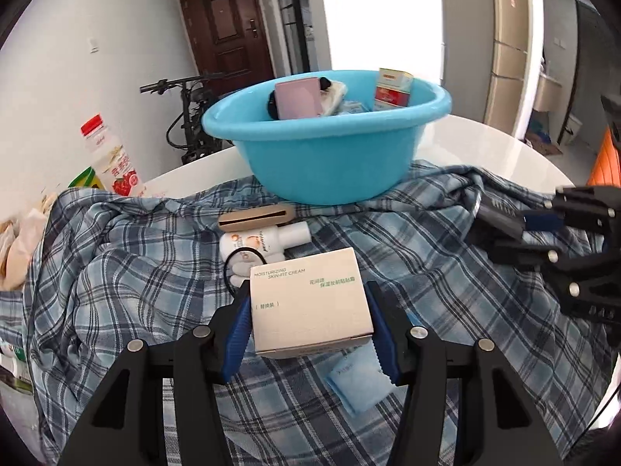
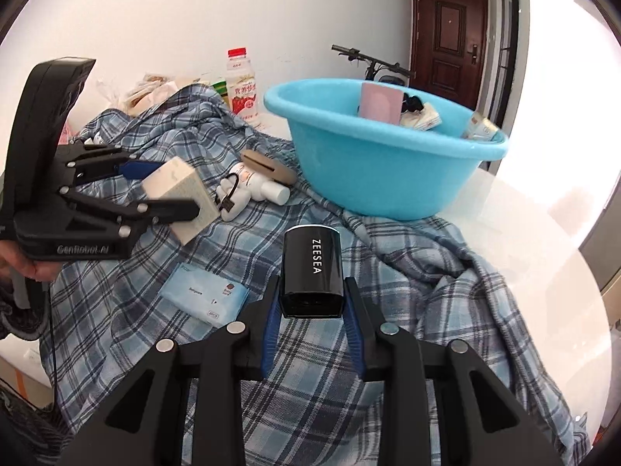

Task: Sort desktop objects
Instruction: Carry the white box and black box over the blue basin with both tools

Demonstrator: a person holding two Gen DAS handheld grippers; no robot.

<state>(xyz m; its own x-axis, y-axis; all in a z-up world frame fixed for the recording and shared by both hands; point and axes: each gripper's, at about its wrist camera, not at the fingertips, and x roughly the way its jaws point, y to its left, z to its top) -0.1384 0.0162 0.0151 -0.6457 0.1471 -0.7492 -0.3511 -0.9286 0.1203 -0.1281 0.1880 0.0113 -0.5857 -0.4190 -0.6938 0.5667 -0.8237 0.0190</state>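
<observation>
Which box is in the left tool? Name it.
The white cardboard cream box, printed "Moisturizing Skin-Fit Cream", clamped in the left tool. The glossy black ZEESEA box sits in the right tool.

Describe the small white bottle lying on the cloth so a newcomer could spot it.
Find the blue basin on the plaid cloth. Just in front lies a tan clip, and the white bottle lies beside it, cap toward the basin. Only it has a black loop across its body.

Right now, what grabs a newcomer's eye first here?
The blue basin, already holding boxes, sits at the back of the plaid cloth. Each gripper is shut on a box: the left gripper on a white box, the right gripper on a black box.
</observation>
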